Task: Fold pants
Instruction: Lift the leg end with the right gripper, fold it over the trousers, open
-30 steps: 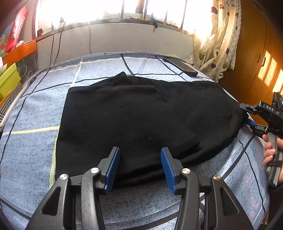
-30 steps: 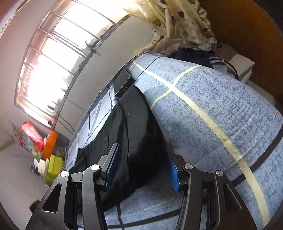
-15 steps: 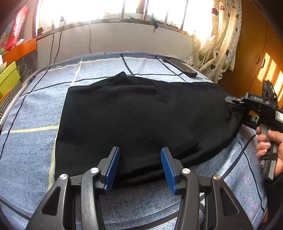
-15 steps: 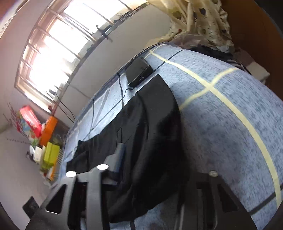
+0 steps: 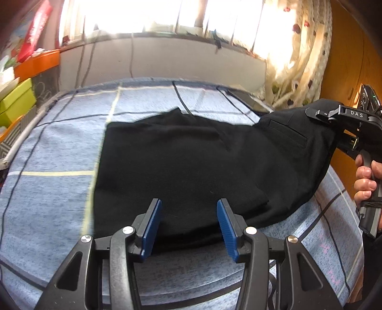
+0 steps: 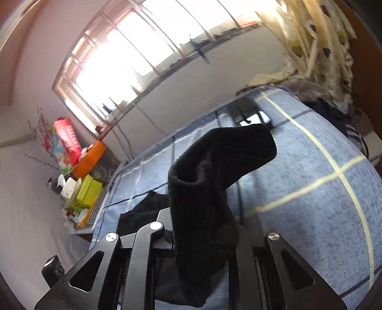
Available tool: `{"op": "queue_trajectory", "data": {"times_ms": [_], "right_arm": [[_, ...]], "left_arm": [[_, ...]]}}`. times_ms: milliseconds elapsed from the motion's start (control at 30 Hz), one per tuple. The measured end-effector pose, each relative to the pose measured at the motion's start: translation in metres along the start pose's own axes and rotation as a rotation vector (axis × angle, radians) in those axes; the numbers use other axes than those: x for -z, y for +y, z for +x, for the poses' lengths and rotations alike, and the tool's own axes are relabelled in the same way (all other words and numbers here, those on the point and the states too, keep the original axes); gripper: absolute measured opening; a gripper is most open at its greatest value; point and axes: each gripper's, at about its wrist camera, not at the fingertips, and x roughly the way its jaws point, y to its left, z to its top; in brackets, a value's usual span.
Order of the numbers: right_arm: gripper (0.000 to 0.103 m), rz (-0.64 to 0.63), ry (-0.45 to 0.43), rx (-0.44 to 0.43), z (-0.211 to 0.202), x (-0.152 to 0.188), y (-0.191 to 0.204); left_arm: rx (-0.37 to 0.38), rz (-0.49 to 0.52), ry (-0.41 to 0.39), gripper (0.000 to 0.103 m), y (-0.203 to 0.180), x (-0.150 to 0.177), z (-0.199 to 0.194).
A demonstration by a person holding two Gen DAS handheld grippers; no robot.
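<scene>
Nearest the pants (image 5: pixel 181 171), the left gripper (image 5: pixel 188 224) hangs over their front edge with its fingers (image 5: pixel 152 226) about half apart and nothing between them. The pants lie partly folded on the bed (image 5: pixel 47 195), black against the blue checked cover. At the pants' right end the right gripper (image 5: pixel 334 119), held in the person's hand (image 5: pixel 366 181), has just been closing its fingers and now has them clamped on that end, which is raised off the bed and bunched in the grip. Beyond the pants, a dark flat device (image 6: pixel 250 114) lies near the far edge under the window (image 5: pixel 167 14). To fold well, the raised end should probably travel level across the pants toward their left edge, while the left gripper pins the front edge so the lower layers do not drag.
</scene>
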Motion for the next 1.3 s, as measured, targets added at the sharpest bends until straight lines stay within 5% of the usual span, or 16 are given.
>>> {"op": "queue_trajectory", "data": {"times_ms": [400, 800, 1033, 1300], "right_arm": [[0.018, -0.238, 0.088, -0.089, 0.048, 0.014, 0.095], [0.018, -0.517, 0.295, -0.062, 0.127, 0.099, 0.155], [0.044, -0.617, 0.318, -0.076, 0.132, 0.123, 0.168], [0.048, -0.617, 0.358, -0.220, 0.116, 0.124, 0.163]], "left_arm": [[-0.098, -0.123, -0.056, 0.050, 0.057, 0.011, -0.032], [-0.178, -0.198, -0.084, 0.050, 0.095, 0.021, -0.058], [-0.191, -0.220, -0.090, 0.050, 0.103, 0.021, -0.062], [-0.177, -0.209, -0.098, 0.050, 0.098, 0.020, -0.064]]}}
